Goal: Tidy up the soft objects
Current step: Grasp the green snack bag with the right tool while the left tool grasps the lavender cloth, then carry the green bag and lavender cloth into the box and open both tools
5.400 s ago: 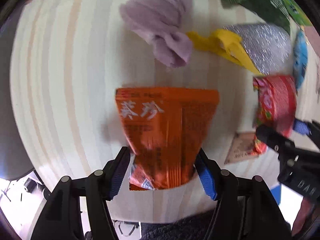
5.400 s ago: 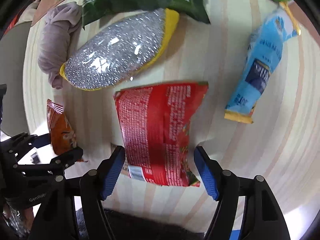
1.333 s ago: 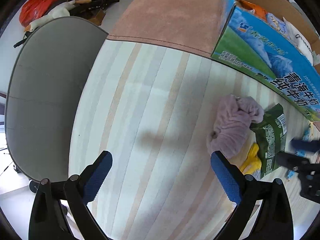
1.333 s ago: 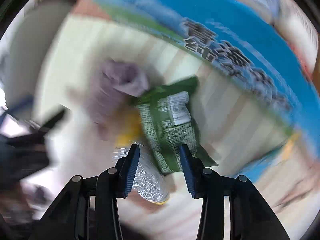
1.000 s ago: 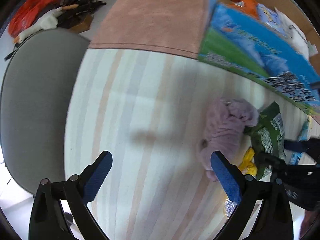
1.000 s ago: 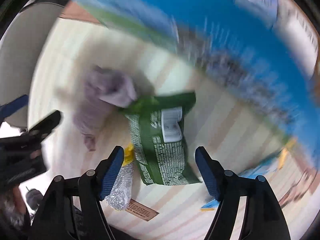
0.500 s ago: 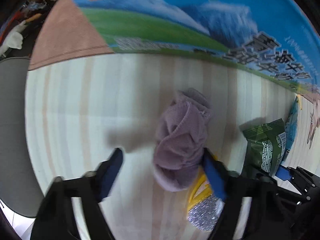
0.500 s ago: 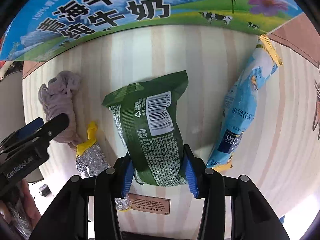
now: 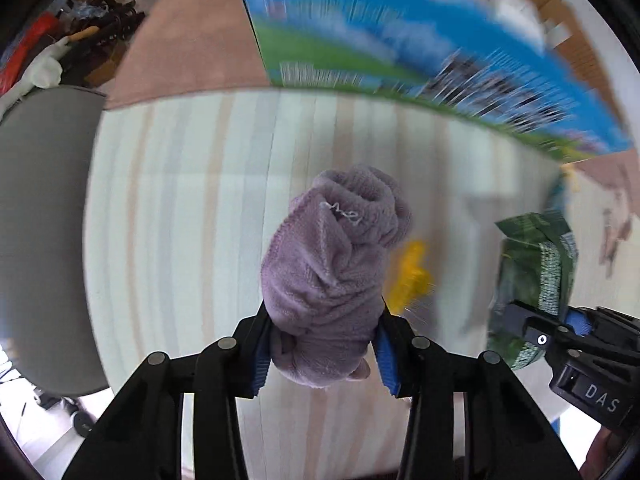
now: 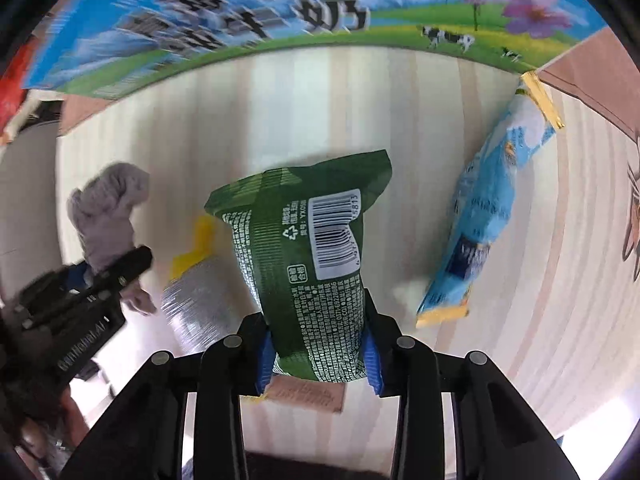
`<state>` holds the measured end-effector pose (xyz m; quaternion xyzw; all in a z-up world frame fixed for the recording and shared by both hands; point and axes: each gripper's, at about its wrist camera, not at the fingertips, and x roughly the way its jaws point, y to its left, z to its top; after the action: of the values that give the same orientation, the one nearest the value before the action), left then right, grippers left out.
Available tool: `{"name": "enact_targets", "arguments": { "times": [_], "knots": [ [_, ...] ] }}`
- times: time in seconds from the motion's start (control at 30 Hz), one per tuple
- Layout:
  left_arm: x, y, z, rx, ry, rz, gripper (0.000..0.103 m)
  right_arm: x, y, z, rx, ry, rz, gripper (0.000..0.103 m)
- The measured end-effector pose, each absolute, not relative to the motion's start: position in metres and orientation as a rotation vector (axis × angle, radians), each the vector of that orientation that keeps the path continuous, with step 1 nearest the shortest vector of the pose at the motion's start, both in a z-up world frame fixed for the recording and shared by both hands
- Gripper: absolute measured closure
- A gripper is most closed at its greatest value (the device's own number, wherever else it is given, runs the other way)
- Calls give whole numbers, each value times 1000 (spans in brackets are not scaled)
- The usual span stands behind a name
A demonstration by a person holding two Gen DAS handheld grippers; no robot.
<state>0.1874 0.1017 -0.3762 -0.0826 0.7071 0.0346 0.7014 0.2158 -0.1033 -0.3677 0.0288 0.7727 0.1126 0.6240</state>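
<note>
Both tongs have closed since a second ago, when I had them spread wide over the surface. My left tongs (image 9: 324,344) now grip the purple cloth (image 9: 336,264) between the blue pads, bundle pointing away from the camera. My right tongs (image 10: 318,354) clamp the lower end of the green packet (image 10: 304,256), barcode side up.

I see open striped surface (image 9: 180,208) to the left of the cloth, ending at the grey chair (image 9: 36,220). Ahead, the printed milk carton box (image 10: 360,12) walls off the far edge. Right of the green packet lies the blue packet (image 10: 484,216), apart from it. The silver-and-yellow scrubber (image 10: 196,300) sits between cloth and green packet. Both views show motion blur.
</note>
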Motion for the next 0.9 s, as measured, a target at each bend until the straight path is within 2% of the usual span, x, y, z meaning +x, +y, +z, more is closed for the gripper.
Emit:
{"name": "enact_targets", "arguments": {
  "times": [0.23, 0.37, 0.53, 0.67, 0.9],
  "knots": [
    [229, 113, -265, -269, 1410, -26, 63, 229, -110, -246, 186, 1596, 393, 66],
    [291, 109, -247, -316, 1411, -76, 63, 267, -108, -201, 252, 1525, 374, 66],
    [377, 109, -273, -320, 1506, -80, 63, 337, -80, -208, 256, 1512, 295, 66],
    [436, 101, -313, -384, 1641, -109, 63, 389, -74, -243, 265, 1556, 236, 66],
    [453, 77, -374, -353, 1798, -115, 62, 425, -76, -309, 234, 1643, 155, 66]
  ]
}}
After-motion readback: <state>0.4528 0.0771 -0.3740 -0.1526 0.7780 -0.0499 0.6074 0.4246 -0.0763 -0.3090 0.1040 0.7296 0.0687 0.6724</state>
